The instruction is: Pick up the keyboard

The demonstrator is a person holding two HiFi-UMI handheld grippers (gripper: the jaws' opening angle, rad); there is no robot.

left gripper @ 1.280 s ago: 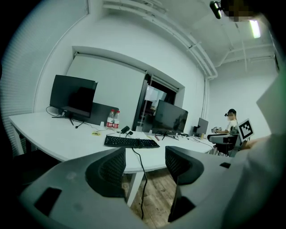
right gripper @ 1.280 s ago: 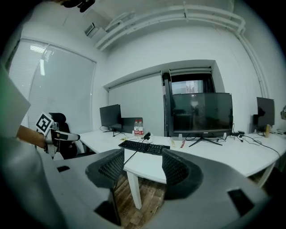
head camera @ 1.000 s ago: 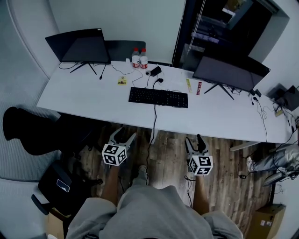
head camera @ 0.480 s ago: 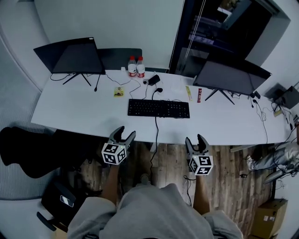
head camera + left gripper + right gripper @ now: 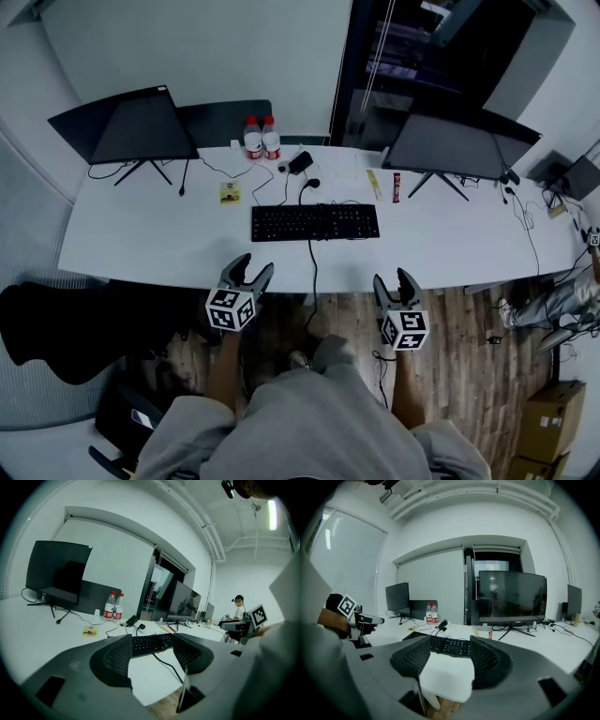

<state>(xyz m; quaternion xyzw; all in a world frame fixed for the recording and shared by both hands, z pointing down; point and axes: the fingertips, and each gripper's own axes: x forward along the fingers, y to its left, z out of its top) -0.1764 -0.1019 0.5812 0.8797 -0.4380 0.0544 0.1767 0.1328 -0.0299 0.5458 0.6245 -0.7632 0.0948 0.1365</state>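
Observation:
A black keyboard [image 5: 315, 222] lies flat in the middle of the long white desk [image 5: 169, 244], its cable running off the near edge. The keyboard [image 5: 149, 643] shows between the jaws in the left gripper view, and the keyboard [image 5: 440, 644] likewise in the right gripper view. My left gripper [image 5: 249, 273] hovers at the desk's near edge, left of the cable, jaws open and empty. My right gripper [image 5: 397, 280] is at the same edge to the right, open and empty too. Both are well short of the keyboard.
Two dark monitors [image 5: 122, 127] [image 5: 454, 145] stand at the desk's back left and right. Two water bottles [image 5: 260, 138], a black adapter [image 5: 300, 162], a yellow card [image 5: 229, 191] and cables lie behind the keyboard. A black chair [image 5: 56, 319] is at left; a person [image 5: 238, 604] sits far right.
The whole view has moved toward the desk: both grippers went from over the wooden floor to the desk's near edge. Their jaws stayed open.

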